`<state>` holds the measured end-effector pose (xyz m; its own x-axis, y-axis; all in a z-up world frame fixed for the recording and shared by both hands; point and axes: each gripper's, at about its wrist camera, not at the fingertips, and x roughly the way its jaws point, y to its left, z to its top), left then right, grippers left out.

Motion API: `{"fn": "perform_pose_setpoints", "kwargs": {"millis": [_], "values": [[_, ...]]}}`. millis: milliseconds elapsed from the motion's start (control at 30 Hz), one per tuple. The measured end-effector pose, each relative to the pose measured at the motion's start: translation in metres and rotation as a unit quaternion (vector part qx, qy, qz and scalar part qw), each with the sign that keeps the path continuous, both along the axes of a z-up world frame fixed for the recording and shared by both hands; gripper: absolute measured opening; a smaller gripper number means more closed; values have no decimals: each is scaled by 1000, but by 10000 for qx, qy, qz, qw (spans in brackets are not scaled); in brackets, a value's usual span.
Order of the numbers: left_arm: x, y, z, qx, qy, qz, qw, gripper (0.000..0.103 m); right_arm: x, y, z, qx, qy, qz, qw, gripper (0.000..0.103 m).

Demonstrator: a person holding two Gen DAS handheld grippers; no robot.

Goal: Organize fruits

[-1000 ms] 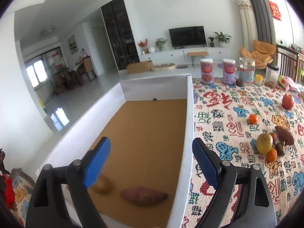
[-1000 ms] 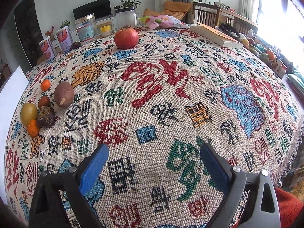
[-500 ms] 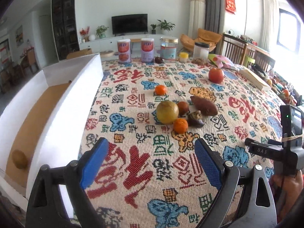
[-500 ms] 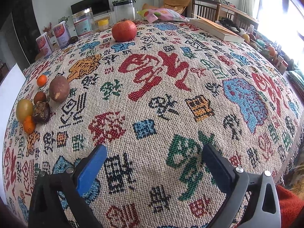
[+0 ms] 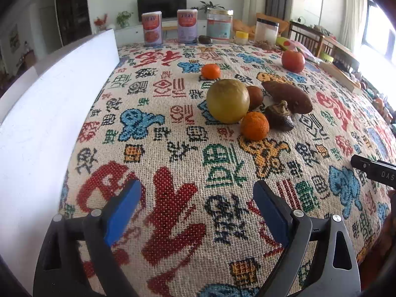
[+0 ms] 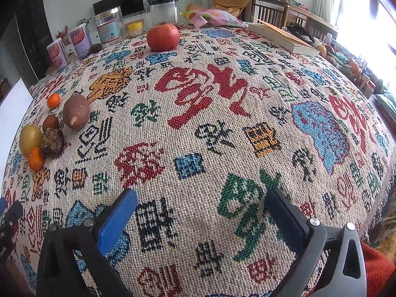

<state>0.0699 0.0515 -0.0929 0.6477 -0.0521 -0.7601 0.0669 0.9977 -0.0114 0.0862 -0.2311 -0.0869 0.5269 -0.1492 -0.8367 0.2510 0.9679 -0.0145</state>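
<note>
We hold the left hand-held gripper (image 5: 196, 206) wide and empty above the table (image 5: 173, 128); the right hand-held gripper (image 6: 200, 212), just widening, grips nothing. The fruits (image 5: 247, 104) cluster near the white box (image 5: 49, 104).

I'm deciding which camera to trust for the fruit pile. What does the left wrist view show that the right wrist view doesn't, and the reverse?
Left wrist only: the long white box wall and the open left gripper pointing toward the pile. Right wrist only: the book, the snack bag and the open right gripper, its jaws just widened over bare cloth. Both: the yellow fruit, the near orange, the sweet potato, the far orange and the red fruit.
</note>
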Motion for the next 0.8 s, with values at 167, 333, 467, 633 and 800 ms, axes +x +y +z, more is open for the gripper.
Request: {"fn": "perform_pose_setpoints", "kwargs": {"millis": [167,333,467,633,800], "values": [[4,-9,-5,176,120,-110,9997,93,0,0,0,-2,3,1,10000,103],[4,-10,-5,172,107,-106,9997,93,0,0,0,-1,4,3,10000,103],[3,-12,-5,252,31,-118,9996,93,1,0,0,0,5,1,10000,103],[4,-10,-6,92,101,-172,9998,93,1,0,0,-15,5,-1,10000,103],[5,-10,-6,104,96,-171,9998,94,0,0,0,-10,4,-3,10000,103]]}}
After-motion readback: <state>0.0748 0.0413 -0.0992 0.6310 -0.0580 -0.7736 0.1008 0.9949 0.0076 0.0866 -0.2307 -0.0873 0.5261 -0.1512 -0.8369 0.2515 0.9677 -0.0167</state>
